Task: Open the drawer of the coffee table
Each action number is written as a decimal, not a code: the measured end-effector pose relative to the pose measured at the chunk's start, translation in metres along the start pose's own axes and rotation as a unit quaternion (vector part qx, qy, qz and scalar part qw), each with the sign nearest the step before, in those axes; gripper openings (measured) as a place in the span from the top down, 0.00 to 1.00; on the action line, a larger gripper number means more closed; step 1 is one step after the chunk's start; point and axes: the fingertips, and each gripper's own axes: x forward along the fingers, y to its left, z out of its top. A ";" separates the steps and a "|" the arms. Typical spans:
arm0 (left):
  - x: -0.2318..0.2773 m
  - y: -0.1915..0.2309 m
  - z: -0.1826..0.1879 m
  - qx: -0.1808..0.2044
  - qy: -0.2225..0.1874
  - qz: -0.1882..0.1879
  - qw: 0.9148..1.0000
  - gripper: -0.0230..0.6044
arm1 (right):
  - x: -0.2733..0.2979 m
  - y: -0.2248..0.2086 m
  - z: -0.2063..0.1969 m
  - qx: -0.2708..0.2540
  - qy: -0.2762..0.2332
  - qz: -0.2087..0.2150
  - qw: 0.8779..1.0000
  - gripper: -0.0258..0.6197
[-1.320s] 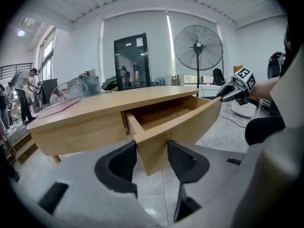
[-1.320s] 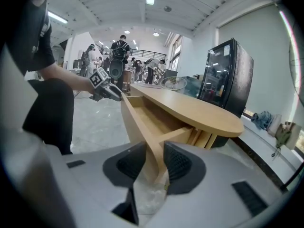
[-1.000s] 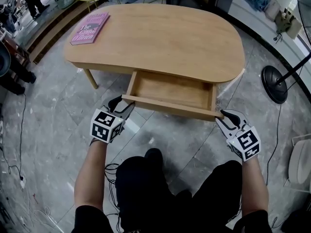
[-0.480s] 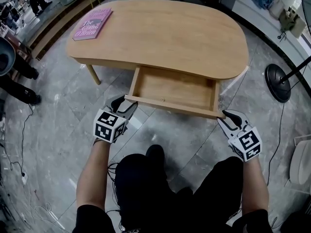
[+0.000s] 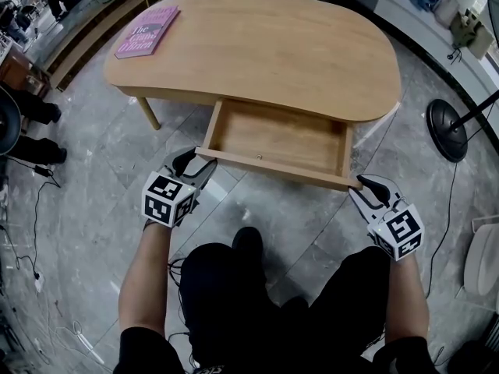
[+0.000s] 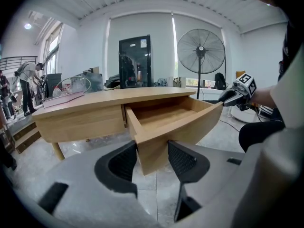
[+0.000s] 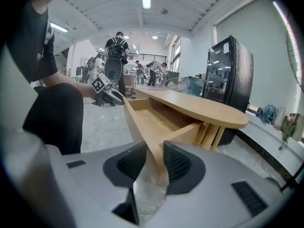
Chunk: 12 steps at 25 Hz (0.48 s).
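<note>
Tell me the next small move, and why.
Probably open both grippers and back off: the drawer already stands well out of the coffee table, with the left gripper and right gripper clamped on the two ends of its front.

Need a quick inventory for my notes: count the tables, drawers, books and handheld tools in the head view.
table: 1
drawer: 1
book: 1
tools: 2 (left tool, right tool)
Total: 5

Bare floor (image 5: 261, 202) before jutting drawer (image 5: 273, 142)
</note>
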 end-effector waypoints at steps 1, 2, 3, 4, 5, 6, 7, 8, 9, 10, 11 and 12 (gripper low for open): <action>-0.001 0.000 0.001 0.001 -0.001 0.000 1.000 0.62 | -0.001 0.000 0.001 0.002 -0.002 -0.001 1.000 0.78; -0.001 0.000 0.001 0.001 -0.001 0.000 1.000 0.62 | -0.001 0.000 0.001 0.005 -0.003 -0.001 1.000 0.78; -0.001 0.000 0.001 0.000 0.000 0.001 1.000 0.62 | -0.002 0.000 0.001 0.010 -0.003 -0.001 1.000 0.77; -0.001 -0.001 0.000 -0.002 0.000 0.002 1.000 0.62 | -0.002 0.001 0.001 0.013 -0.003 0.000 1.000 0.77; -0.002 -0.001 -0.001 -0.004 -0.001 0.002 1.000 0.62 | -0.003 0.003 0.001 0.016 -0.003 0.002 1.000 0.77; -0.004 -0.002 -0.002 -0.005 -0.003 0.002 1.000 0.62 | -0.003 0.005 0.000 0.018 -0.002 0.004 1.000 0.77; -0.005 -0.003 -0.003 -0.006 -0.004 0.002 1.000 0.62 | -0.004 0.007 -0.001 0.019 -0.001 0.007 1.000 0.77; -0.007 -0.004 -0.005 -0.005 -0.003 0.001 1.000 0.62 | -0.005 0.010 -0.003 0.019 0.001 0.010 1.000 0.78; -0.007 -0.005 -0.007 -0.004 -0.001 0.000 1.000 0.62 | -0.005 0.013 -0.005 0.019 0.003 0.013 1.000 0.78; -0.007 -0.005 -0.010 -0.003 0.002 -0.001 1.000 0.62 | -0.005 0.015 -0.007 0.020 0.005 0.016 1.000 0.78; -0.007 -0.006 -0.013 -0.002 0.006 -0.001 1.000 0.62 | -0.005 0.018 -0.009 0.020 0.008 0.019 1.000 0.78; -0.007 -0.007 -0.016 -0.001 0.010 -0.001 1.000 0.62 | -0.005 0.020 -0.011 0.021 0.010 0.020 1.000 0.78</action>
